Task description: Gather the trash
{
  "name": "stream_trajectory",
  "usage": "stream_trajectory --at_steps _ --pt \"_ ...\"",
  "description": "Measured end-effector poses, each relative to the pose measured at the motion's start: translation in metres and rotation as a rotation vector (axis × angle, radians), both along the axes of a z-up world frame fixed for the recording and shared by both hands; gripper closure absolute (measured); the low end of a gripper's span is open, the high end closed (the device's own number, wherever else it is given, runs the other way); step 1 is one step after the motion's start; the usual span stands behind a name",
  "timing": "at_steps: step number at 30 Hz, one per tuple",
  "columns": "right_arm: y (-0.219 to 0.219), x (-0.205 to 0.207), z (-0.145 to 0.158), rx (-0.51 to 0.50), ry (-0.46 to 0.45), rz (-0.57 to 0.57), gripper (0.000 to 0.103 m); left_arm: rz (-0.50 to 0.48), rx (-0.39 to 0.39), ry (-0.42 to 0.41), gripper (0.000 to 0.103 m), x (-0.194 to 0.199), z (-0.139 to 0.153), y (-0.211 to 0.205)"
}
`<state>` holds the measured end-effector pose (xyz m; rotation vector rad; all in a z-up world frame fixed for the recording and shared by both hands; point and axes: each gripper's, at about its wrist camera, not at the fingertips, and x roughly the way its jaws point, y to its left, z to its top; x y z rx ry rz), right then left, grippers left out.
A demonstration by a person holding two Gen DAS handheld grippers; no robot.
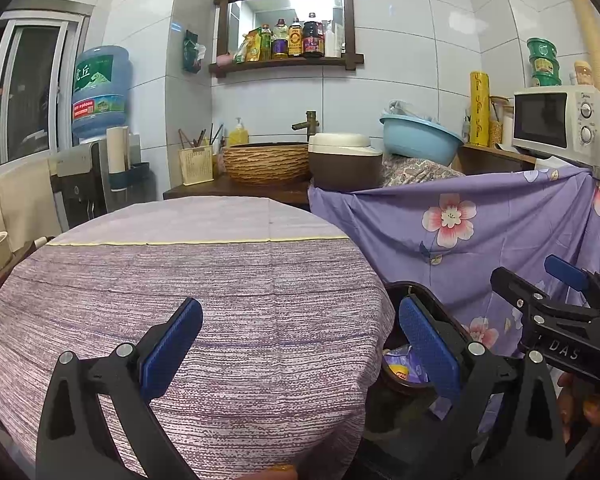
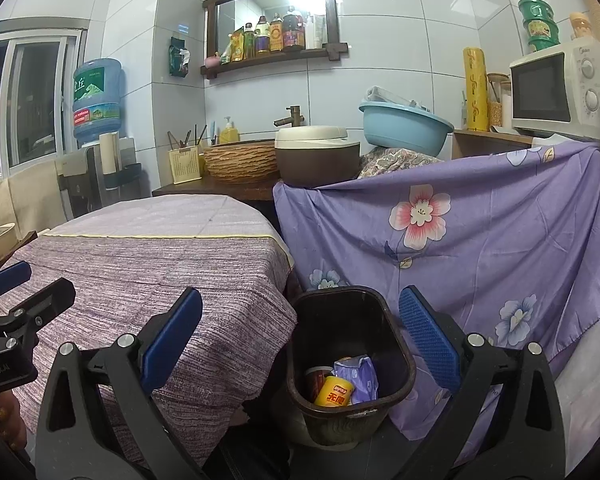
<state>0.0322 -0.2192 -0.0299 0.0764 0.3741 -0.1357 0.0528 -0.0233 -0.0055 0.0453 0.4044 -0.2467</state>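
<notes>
Your left gripper (image 1: 300, 344) and right gripper (image 2: 300, 336) both gape, holding nothing; one bin (image 2: 402, 364) holds one yellow cup (image 2: 334, 391) and one purple wrapper (image 2: 360, 374)

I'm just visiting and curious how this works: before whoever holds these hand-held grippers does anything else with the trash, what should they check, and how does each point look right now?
1. Left hand-held gripper open and holding nothing: ok.
2. Right hand-held gripper open and holding nothing: ok.
3. Trash bin upright and uncovered beside the table: ok.
4. Trash inside the bin, a yellow cup and a purple wrapper: ok.
5. Visible part of the tablecloth free of trash: ok.
6. Trash on the floor or out of view: cannot tell.
</notes>
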Motion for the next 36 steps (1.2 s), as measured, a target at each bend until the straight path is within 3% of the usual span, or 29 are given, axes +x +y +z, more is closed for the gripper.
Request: stream_trajectory --at_steps 36 --pt "-0.0020 -0.0025 0.0012 0.000 0.004 0.000 0.006 0.008 -0.025 0.015 0.005 -0.0007 -0.0028 -0.0003"
